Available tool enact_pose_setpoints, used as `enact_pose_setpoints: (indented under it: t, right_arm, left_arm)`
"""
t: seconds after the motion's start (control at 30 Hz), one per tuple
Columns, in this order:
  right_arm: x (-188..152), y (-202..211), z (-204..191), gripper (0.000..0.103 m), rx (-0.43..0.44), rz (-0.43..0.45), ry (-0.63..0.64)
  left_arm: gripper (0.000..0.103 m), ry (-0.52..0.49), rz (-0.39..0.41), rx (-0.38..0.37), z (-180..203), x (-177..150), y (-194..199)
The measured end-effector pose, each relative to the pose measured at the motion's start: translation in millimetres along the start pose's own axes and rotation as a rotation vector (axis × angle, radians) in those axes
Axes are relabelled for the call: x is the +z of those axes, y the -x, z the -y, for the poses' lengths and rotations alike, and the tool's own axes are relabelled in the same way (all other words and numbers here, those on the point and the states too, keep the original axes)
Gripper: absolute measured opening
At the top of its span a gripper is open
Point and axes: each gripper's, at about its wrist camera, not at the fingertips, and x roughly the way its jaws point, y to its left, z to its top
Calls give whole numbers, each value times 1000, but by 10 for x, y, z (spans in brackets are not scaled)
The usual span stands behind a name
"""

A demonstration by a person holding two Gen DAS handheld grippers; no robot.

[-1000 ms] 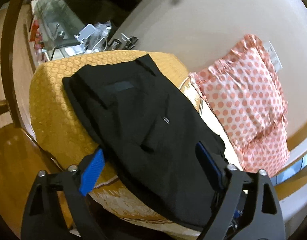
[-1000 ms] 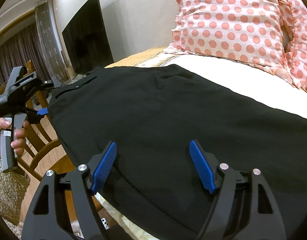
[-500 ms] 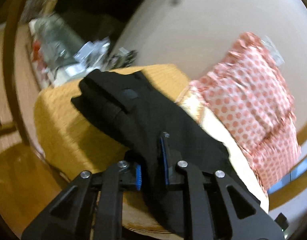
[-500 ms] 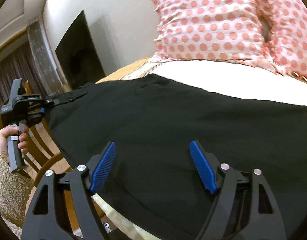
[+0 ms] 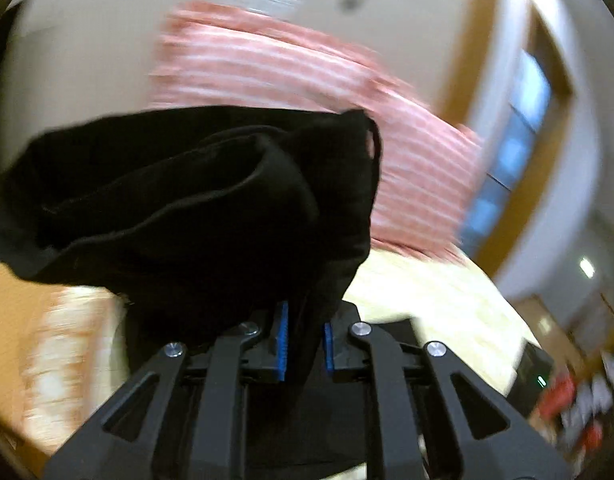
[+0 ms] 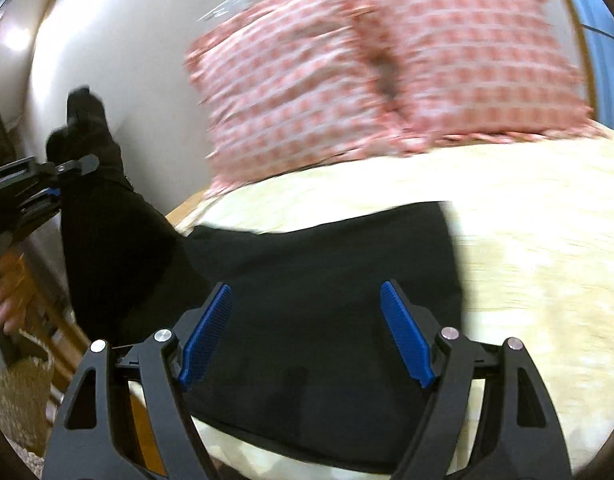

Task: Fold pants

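The left wrist view looks along its own tool (image 5: 305, 344), very close behind bunched black pants (image 5: 179, 208), facing the pillows (image 5: 299, 80) and wall. The right wrist view looks slightly downward across the bed (image 6: 527, 248) toward the same pillows, and sees the left tool at its left edge.

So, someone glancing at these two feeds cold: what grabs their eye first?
Probably the black fabric pants, bunched and lifted off the bed, pinched in the left gripper, whose jaws have just closed on the cloth. Next, the pink polka-dot pillows against the wall behind. In the right wrist view, the right gripper stands open above the part of the pants lying on the cream bedspread.
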Motion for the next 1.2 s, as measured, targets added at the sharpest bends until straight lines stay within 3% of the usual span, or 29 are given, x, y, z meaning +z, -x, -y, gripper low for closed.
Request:
enact_pose_setpoints:
  t: [0.13, 0.3, 0.5, 0.77, 0.83, 0.87, 0.9, 0.93, 1.03, 1.1, 1.2]
  right_arm:
    - [-35, 229, 392, 78, -103, 36, -68]
    - [-115, 408, 812, 79, -209, 38, -138]
    - [-165, 503, 1084, 79, -245, 53, -207]
    - [-78, 515, 986, 79, -254, 79, -164]
    - [-16, 571, 925, 79, -254, 108, -149]
    - [25, 608, 893, 79, -251, 125, -141]
    - [80, 677, 826, 79, -243, 154, -122]
    - [123, 725, 766, 79, -235, 174, -101]
    - [233, 808, 553, 79, -196, 219, -30]
    - [282, 792, 369, 79, -130, 231, 23]
    - [298, 581, 158, 78, -18, 173, 69]
  left_arm:
    - [12, -94, -130, -159, 624, -331, -524]
    - [12, -111, -352, -185, 799, -913, -1114]
    - [12, -142, -291, -190, 865, -782, -867]
    - [13, -195, -364, -156, 897, -1211, -889]
    - [21, -259, -335, -146, 966, -1238, -841]
    - [37, -280, -336, -156, 991, -1237, -817]
    - [63, -296, -346, -199, 1015, -1234, -756]
    - [71, -299, -342, -245, 1025, -1236, -662]
    - [79, -303, -271, -277, 966, -1148, -359]
    - [88, -269, -190, -200, 767, -995, -240]
    - [89, -142, -115, -34, 332, -786, -236]
